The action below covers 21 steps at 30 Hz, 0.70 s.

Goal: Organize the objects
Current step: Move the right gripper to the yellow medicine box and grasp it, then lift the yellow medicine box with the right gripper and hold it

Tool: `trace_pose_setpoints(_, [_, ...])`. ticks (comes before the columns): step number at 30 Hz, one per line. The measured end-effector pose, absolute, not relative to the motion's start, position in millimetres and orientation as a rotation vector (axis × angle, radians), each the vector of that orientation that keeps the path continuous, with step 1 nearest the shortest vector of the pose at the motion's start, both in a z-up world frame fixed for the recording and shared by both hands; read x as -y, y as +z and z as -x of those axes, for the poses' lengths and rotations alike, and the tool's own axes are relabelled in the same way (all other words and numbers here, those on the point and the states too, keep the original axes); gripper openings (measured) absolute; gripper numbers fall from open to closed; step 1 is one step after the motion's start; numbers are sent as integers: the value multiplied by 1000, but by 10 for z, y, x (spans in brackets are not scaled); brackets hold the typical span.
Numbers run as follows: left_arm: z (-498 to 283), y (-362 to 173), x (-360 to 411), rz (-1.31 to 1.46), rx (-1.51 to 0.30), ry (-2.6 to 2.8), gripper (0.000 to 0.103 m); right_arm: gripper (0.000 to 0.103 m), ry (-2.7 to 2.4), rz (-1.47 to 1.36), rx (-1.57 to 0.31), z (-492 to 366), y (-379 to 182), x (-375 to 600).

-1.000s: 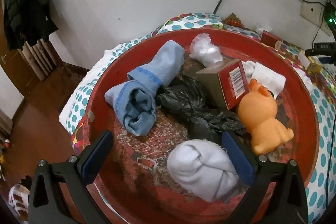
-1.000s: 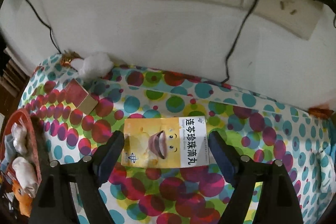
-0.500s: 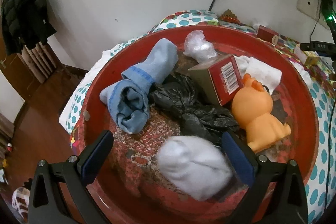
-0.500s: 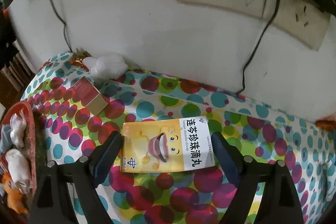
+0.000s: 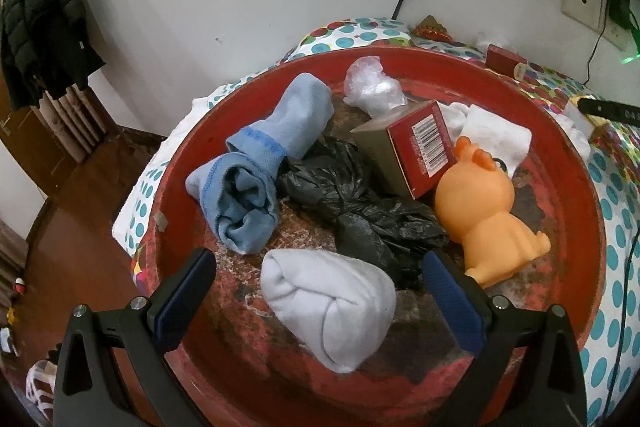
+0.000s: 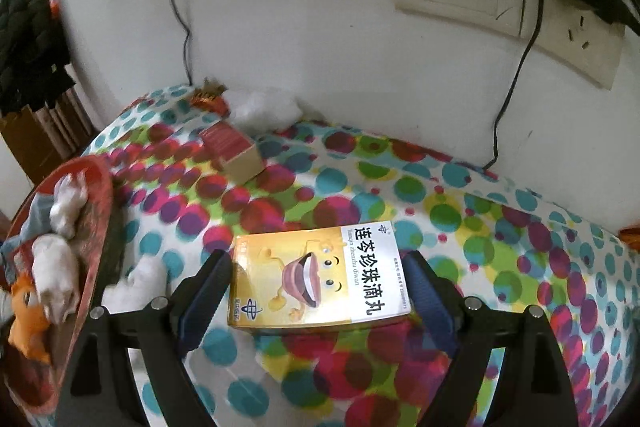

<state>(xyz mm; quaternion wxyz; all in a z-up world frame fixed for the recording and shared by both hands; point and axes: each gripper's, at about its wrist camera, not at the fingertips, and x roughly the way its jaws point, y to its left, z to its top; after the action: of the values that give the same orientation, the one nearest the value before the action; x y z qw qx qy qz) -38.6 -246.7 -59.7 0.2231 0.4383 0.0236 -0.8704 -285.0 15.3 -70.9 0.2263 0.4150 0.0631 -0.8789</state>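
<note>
In the left wrist view a red round basin [image 5: 576,163] holds a blue sock [image 5: 256,171], a black plastic bag [image 5: 360,203], a red carton [image 5: 416,147], an orange toy [image 5: 488,215], a clear bag [image 5: 372,87] and white cloths. A white rolled sock [image 5: 328,303] lies in the basin between the fingers of my open left gripper [image 5: 320,291], untouched by them. In the right wrist view a yellow medicine box [image 6: 320,279] lies flat on the dotted cloth between the fingers of my open right gripper [image 6: 318,291].
A small red box [image 6: 234,151] and white fluff [image 6: 268,107] lie near the wall. The basin [image 6: 96,227] stands at the left of the right wrist view, with a white wad [image 6: 136,287] beside it. Cables and wall sockets [image 6: 572,39] are behind. The table edge drops to the floor at left.
The white sock has dropped from the left gripper's line and settled in the basin. The right gripper has moved closer and lower around the yellow box.
</note>
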Motion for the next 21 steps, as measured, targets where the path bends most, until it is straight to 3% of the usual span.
trace_pose_setpoints(10, [389, -574, 2367, -1216, -28, -2417, 103, 89, -2331, -1153, -230, 2422, -694, -207])
trace_pose_setpoints(16, [396, -567, 2398, -1227, -68, -2418, 103, 89, -2324, -1100, -381, 2294, -639, -392])
trace_pose_setpoints(21, [393, -557, 2378, -1219, -53, -2416, 103, 89, -2282, -1123, -308, 2271, -675, -472])
